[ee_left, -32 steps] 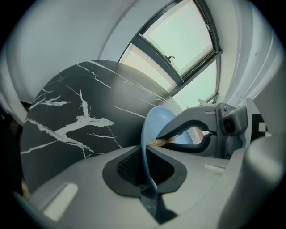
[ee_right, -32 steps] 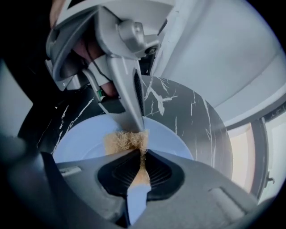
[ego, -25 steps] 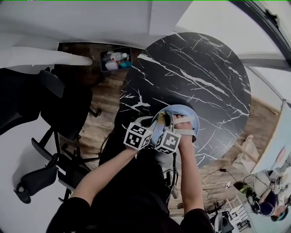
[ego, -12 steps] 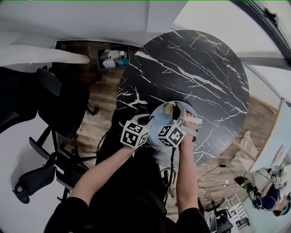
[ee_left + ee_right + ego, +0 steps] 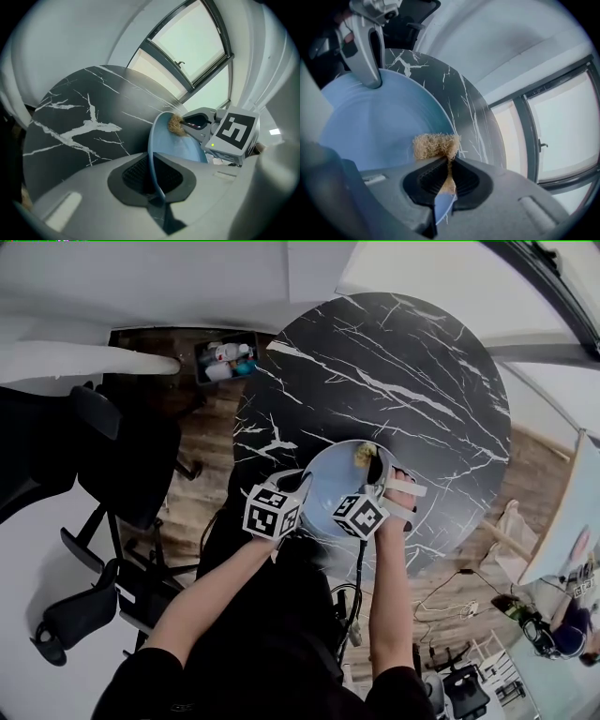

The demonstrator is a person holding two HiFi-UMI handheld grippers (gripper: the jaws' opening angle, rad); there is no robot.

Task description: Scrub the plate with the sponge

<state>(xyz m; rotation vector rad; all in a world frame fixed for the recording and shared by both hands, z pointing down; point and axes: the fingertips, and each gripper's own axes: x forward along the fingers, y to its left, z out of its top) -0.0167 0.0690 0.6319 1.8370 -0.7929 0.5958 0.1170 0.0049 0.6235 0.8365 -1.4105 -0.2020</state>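
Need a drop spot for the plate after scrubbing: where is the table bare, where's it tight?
The black marble table is bare across its far half and to both sides of the blue plate. Crowded only at the near edge: left gripper, jaws closing on the plate's rim, and right gripper holding the sponge at the plate's far rim.

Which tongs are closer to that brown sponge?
Right. The right tongs hold the sponge; the left tongs are closing on the plate rim, across the plate from it.

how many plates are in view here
1: the plate, tilted over the table's near edge, its rim between the left gripper's closing jaws, the right gripper's sponge against it. No other shows.
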